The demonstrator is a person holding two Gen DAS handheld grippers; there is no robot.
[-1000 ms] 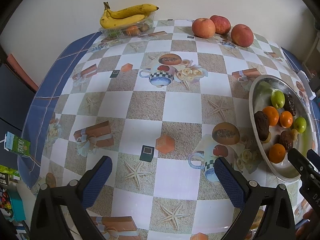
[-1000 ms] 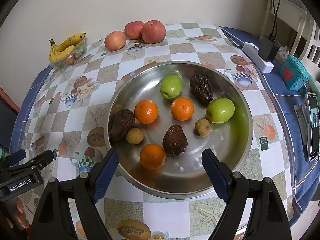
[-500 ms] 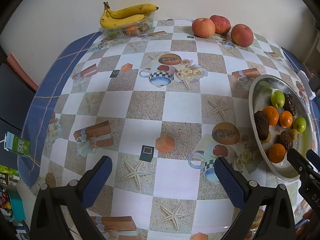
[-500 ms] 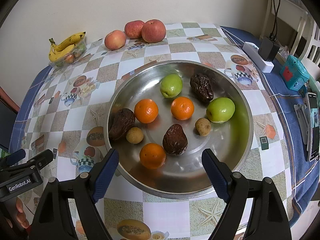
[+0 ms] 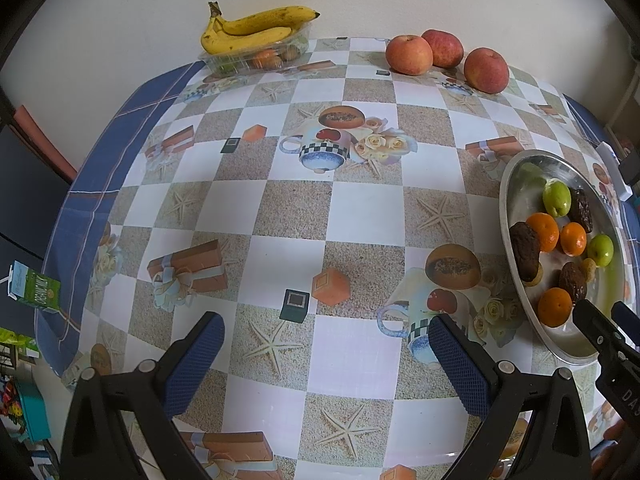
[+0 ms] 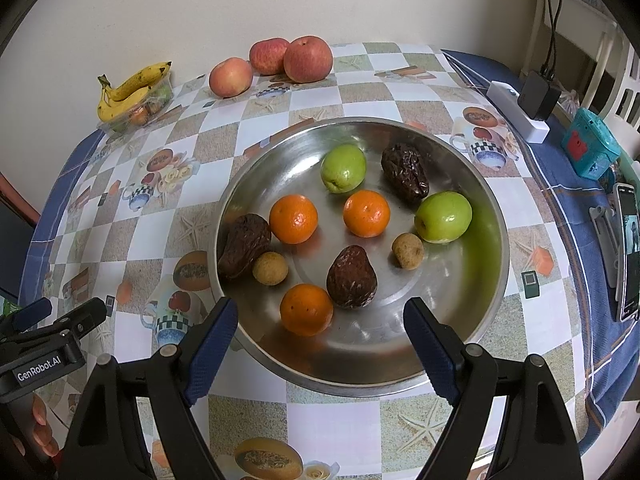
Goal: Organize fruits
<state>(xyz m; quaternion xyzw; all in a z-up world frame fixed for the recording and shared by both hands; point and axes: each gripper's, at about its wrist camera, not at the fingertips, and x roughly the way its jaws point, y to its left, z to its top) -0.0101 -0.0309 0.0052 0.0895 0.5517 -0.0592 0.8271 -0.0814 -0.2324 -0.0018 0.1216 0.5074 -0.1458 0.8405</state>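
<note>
Fruits spread in the steel bowl, both grippers hovering empty

Fruits first: most of them sit in the steel bowl (image 6: 486,208) on the bench (image 5: 360,208), which wears a checkered cloth printed with starfish and teacups. Looking down my right gripper (image 6: 320,332), I count three oranges (image 6: 293,219), two green fruits (image 6: 443,216), three dark wrinkled fruits (image 6: 352,277) and two small tan round ones (image 6: 270,268), all lying loose and mostly apart on the bowl's floor. One dark fruit leans against the bowl's left wall, with a tan one just beside it. The nearest orange lies close to the front rim, right ahead of my right jaws.

Those right jaws are spread wide, with nothing between the blue pads (image 6: 210,340); they hang over the near rim of the bowl without touching any fruit.

Over on my left gripper (image 5: 324,360), the jaws are likewise spread and empty, pointing down at bare cloth, well left of the bowl. The bowl shows at that view's right edge.

At the far side of the bench, by the wall, three apples (image 5: 409,55) stand in a tight cluster. Farther left a bunch of bananas (image 5: 256,28) rests on top of a clear plastic tray (image 5: 240,62) holding a few small fruits I cannot make out.

Right of the bowl, on the blue border of the cloth, I see a white power strip (image 6: 516,110) with a black adapter plugged in, a teal toy-like box (image 6: 590,148) and a phone (image 6: 628,252).
</note>
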